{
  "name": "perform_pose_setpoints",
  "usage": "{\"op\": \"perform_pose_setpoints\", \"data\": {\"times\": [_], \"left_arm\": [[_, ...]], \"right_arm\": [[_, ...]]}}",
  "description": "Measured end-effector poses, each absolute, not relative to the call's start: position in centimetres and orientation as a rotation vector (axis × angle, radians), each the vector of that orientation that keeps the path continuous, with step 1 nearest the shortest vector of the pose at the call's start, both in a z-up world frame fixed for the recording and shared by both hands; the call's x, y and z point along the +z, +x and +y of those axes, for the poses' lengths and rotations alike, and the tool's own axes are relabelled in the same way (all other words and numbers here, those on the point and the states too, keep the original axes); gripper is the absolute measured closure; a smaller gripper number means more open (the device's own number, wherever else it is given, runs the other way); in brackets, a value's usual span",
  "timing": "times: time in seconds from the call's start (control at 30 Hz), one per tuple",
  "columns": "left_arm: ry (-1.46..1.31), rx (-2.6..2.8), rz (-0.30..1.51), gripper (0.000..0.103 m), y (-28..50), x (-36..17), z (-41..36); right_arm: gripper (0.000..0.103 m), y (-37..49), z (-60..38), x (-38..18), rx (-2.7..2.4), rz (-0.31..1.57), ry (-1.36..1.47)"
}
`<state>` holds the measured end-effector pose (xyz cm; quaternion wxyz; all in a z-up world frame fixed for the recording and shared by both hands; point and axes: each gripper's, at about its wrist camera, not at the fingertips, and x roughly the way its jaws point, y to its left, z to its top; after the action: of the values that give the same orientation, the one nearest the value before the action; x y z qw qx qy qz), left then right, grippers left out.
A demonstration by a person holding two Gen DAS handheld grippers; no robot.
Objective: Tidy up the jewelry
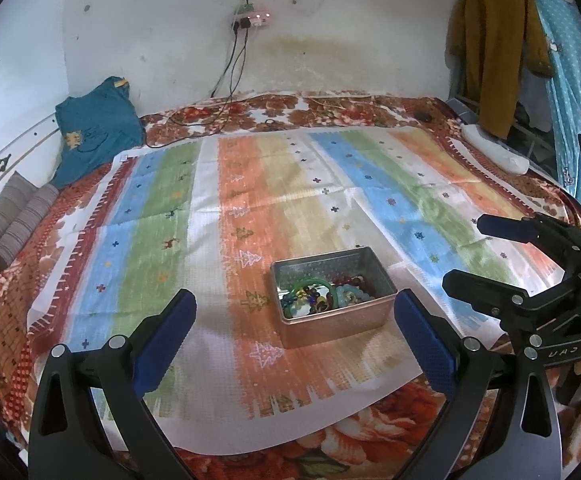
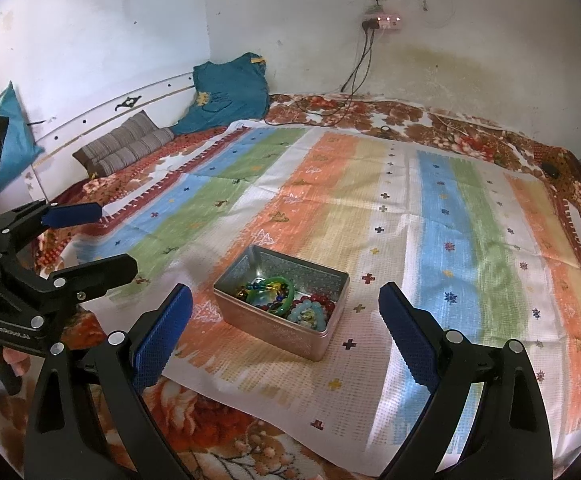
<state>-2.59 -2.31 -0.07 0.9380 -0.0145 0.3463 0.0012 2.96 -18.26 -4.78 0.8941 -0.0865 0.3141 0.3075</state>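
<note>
Left wrist view: both grippers, left gripper [image 1: 294,316] and right gripper [image 1: 464,254], gape empty; tin [image 1: 332,328] at 12 o'clock holds loose, slippery beaded bracelets [image 1: 322,296], best pinched by one strand.

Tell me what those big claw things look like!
Each is a hand-held gripper. The left hand-held gripper and the right hand-held gripper match: black frames shaped like long triangles with cut-out holes, shiny silver round bolts at the joints, and two fingers covered in bumpy dark blue pads. Small pale lettering is printed on the black body, too blurry to read.
</note>
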Motion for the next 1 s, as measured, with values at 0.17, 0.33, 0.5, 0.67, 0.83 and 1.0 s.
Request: {"op": "perform_pose_setpoints", "data": {"times": [0.17,0.33,0.5,0.67,0.83,1.0], "left_arm": [[-0.037,0.003,0.699,0.006,-2.71,0.07,-2.22],[-0.036,0.003,0.698,0.006,-2.69,0.08,-2.18],[-0.036,0.004,0.698,0.006,-2.7,0.09,-2.21],[-0.042,-0.007,0.686,0.006,-2.71,0.36,-2.34],[-0.049,-0.003,0.686,0.006,-2.48,0.5,-2.49],[-0.049,-0.001,0.686,0.006,-2.51,0.45,-2.56]], "right_arm": [[0.008,2.72,-18.37,-4.75,0.624,0.636,-0.187],[0.008,2.55,-18.13,-4.84,0.624,0.635,-0.206],[0.008,2.56,-18.08,-4.87,0.621,0.635,-0.206],[0.008,2.56,-18.08,-4.89,0.621,0.636,-0.207],[0.008,2.56,-18.09,-4.91,0.621,0.637,-0.207],[0.008,2.57,-18.11,-4.91,0.622,0.635,-0.207]]}}
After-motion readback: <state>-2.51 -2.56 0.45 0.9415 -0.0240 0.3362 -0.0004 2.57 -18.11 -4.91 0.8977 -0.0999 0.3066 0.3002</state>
